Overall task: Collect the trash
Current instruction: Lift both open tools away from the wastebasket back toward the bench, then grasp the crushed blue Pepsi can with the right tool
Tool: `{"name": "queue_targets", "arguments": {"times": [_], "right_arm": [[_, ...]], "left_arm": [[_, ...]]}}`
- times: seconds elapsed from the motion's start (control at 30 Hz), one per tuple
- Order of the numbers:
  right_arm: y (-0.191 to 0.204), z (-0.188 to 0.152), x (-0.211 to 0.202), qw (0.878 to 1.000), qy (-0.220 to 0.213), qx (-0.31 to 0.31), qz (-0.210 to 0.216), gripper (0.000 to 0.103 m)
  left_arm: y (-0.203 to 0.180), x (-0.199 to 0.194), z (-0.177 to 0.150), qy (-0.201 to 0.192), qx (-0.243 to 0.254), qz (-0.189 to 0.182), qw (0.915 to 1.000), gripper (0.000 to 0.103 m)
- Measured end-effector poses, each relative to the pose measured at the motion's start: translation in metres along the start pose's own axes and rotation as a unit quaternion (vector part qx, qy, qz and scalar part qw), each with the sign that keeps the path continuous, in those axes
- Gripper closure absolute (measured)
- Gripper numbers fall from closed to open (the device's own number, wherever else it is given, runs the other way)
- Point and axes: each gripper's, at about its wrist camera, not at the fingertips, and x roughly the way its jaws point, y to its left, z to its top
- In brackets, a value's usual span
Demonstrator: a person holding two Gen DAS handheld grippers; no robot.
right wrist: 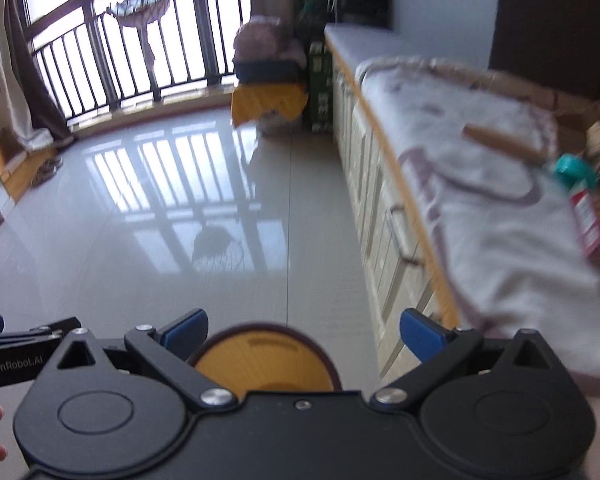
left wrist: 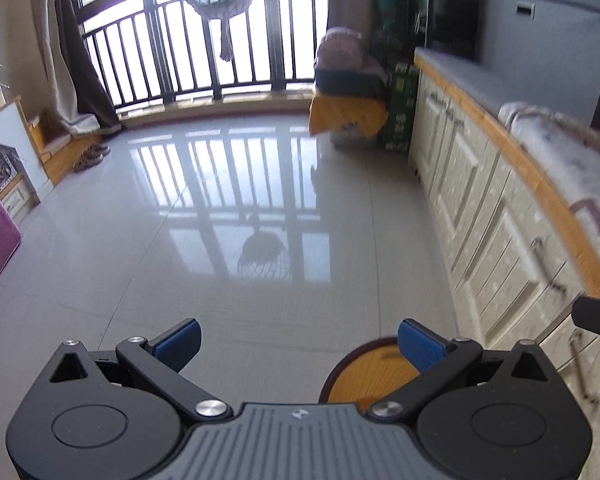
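Left gripper [left wrist: 299, 340], right gripper [right wrist: 304, 330]: jaws wide apart, holding nothing. Round yellow dark-rimmed bin [right wrist: 260, 364] at 6 o'clock on glossy grey floor [right wrist: 220, 240].

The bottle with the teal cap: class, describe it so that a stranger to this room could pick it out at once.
Start at the long cream cabinet run along the right wall, whose top is covered by a white patterned cloth. At the cloth's near right edge lies the bottle, tipped on its side. Its teal cap and red label set it apart from the plain wooden stick just beyond.
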Motion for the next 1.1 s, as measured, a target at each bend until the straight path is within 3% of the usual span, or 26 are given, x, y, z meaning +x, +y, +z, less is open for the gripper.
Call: {"name": "queue_targets", "arguments": {"times": [0.2, 0.43, 0.57, 0.83, 1.1], "right_arm": [[-0.029, 0.01, -0.058, 0.997, -0.073, 0.037, -0.005, 0.0], [-0.083, 0.0, -0.109, 0.988, -0.121, 0.088, -0.033, 0.0], [-0.121, -0.008, -0.135, 0.981, -0.14, 0.124, -0.055, 0.0], [-0.204, -0.029, -0.179, 0.959, -0.173, 0.199, -0.104, 0.0], [-0.285, -0.061, -0.185, 0.931, -0.164, 0.287, -0.156, 0.0]], "left_arm": [[-0.034, -0.045, 0.021, -0.077, 0.008, -0.061, 0.9951, 0.0], [-0.096, -0.096, 0.03, -0.149, 0.044, -0.137, 0.9782, 0.0], [-0.133, -0.111, 0.024, -0.158, 0.066, -0.178, 0.9689, 0.0], [-0.195, -0.128, 0.005, -0.169, 0.133, -0.223, 0.9506, 0.0], [-0.253, -0.129, -0.003, -0.145, 0.138, -0.288, 0.9364, 0.0]]}}
